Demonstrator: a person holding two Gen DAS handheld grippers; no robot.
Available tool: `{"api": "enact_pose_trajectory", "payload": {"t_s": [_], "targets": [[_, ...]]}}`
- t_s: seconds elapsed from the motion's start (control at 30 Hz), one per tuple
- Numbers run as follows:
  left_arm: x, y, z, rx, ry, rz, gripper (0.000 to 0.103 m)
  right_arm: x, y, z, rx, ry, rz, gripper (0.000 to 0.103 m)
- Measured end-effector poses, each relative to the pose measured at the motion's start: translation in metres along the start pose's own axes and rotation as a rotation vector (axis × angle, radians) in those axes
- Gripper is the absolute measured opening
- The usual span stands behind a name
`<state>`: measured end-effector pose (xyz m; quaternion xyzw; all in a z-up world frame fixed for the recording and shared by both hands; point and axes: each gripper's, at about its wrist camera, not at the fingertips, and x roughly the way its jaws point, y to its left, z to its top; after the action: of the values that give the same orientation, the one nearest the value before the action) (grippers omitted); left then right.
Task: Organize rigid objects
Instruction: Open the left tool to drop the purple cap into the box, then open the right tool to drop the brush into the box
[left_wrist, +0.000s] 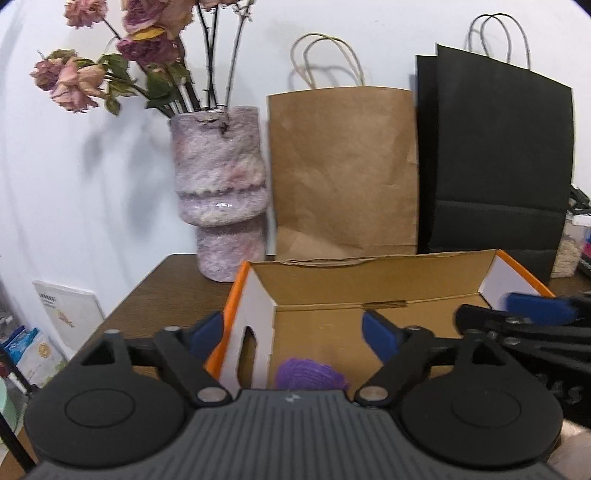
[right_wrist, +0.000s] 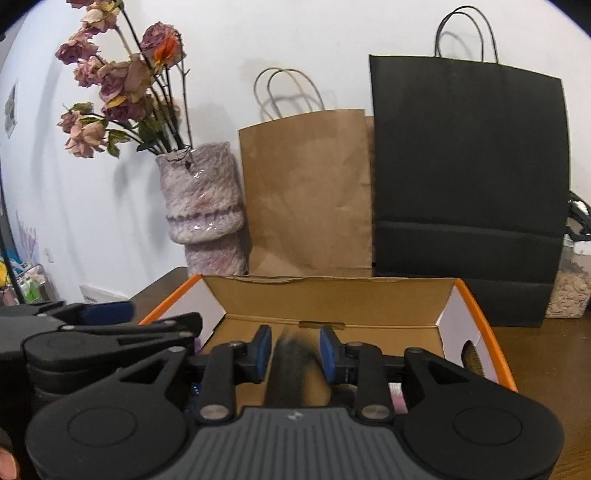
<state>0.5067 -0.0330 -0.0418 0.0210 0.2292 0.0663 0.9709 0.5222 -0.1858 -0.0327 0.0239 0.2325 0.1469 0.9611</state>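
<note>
Two grippers over box (right_wrist: 476, 314): left gripper (left_wrist: 291, 332) wide, empty (purple item (left_wrist: 310, 374) already inside); right gripper (right_wrist: 293, 354) around blurred dark object (right_wrist: 290, 369), contact unclear.

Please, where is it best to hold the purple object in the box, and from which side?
Probably from above, fingers closing across the rounded top of the purple object. It lies low inside the cardboard box, near the white end wall, so a side approach looks blocked.
</note>
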Motion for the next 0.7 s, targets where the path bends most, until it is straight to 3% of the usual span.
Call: {"api": "enact_pose_trajectory", "payload": {"t_s": [0.03, 0.07, 0.2, 0.47, 0.7], "targets": [[0.001, 0.001, 0.0, -0.004, 0.005, 0.011, 0.1, -0.001, -0.002, 0.001, 0.011, -0.003, -0.015, 0.056], [0.002, 0.003, 0.001, -0.013, 0.008, 0.019, 0.103, -0.002, -0.005, 0.001, 0.023, -0.004, -0.023, 0.066], [0.003, 0.006, 0.001, -0.026, 0.017, 0.027, 0.103, -0.004, -0.013, 0.003, 0.054, -0.016, -0.033, 0.093], [0.002, 0.007, 0.002, -0.028, 0.019, 0.029, 0.103, -0.005, -0.012, 0.004, 0.038, -0.018, -0.032, 0.102], [0.002, 0.007, 0.001, -0.028, 0.017, 0.03, 0.103, -0.007, -0.013, 0.004, 0.042, -0.023, -0.038, 0.103]]}}
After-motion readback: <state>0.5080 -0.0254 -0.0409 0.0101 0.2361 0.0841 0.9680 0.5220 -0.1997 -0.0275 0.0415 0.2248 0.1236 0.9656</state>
